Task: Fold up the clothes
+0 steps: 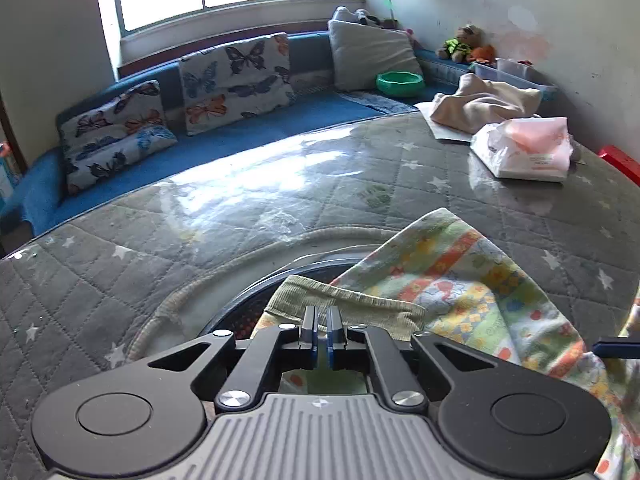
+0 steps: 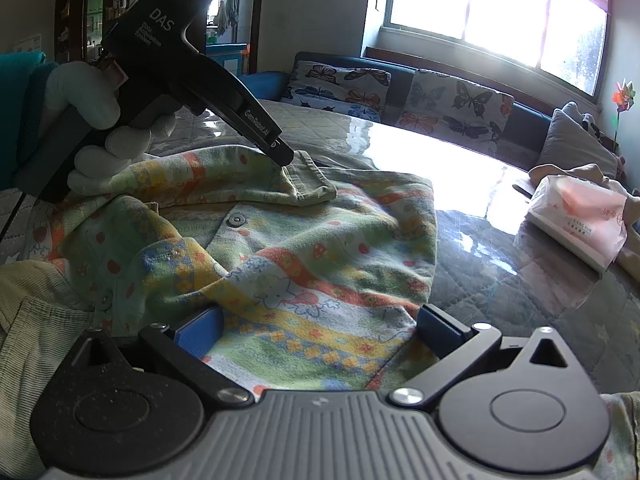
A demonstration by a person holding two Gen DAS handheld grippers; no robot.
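Patterned green, yellow and orange cotton child's garment [image 2: 304, 248] lies crumpled on the grey quilted star-print table cover [image 1: 120, 280].

The left gripper [image 1: 321, 322] has its jaws pinched together on the garment's ribbed green cuff [image 2: 310, 182]. The right gripper [image 2: 320, 328] has its jaws wide apart, straddling the garment's near edge. A white-gloved hand [image 2: 104, 140] holds the left tool.

You have the patterned cotton baby top [image 2: 304, 248] lying on the quilted grey table cover [image 1: 120, 280], with the plastic-wrapped tissue pack [image 1: 524, 152] well beyond it to the right.
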